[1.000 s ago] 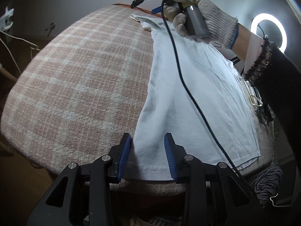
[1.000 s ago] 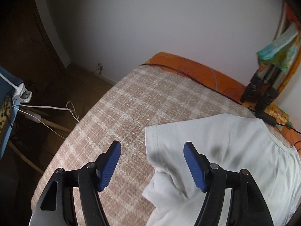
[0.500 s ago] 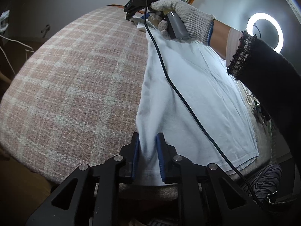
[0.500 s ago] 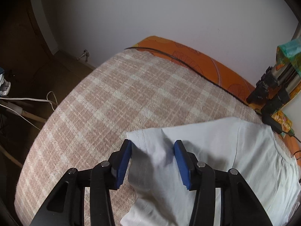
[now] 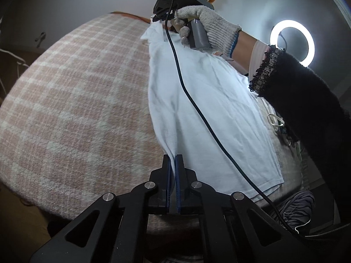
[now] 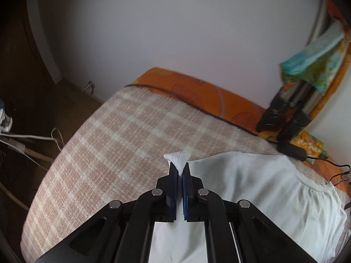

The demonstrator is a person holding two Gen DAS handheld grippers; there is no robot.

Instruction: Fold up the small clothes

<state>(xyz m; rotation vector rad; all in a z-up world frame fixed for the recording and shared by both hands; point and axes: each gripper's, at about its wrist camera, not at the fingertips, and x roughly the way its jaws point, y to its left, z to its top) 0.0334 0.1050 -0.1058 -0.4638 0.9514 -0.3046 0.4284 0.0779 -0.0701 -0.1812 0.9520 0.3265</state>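
Both claws had just been closing: left gripper (image 5: 173, 162) pinched the shirt (image 5: 204, 100) hem, right gripper (image 6: 179, 171) its sleeve tip. Shirt lay ahead on the blanket (image 5: 76, 100). Thin bites might slip during lifting.

- White shirt (image 5: 208, 118): thin, soft matt cloth, lightly creased.
- Bed cover (image 5: 76, 109): coarse woven cloth, pink-and-cream check, fuzzy.
- Left tool (image 5: 173, 164): matt black plastic arms, blue ribbed pads, shiny metal rivets.
- Glove (image 5: 210, 28): rough grey knit.
- Sleeve (image 5: 307, 100): fuzzy black cloth.
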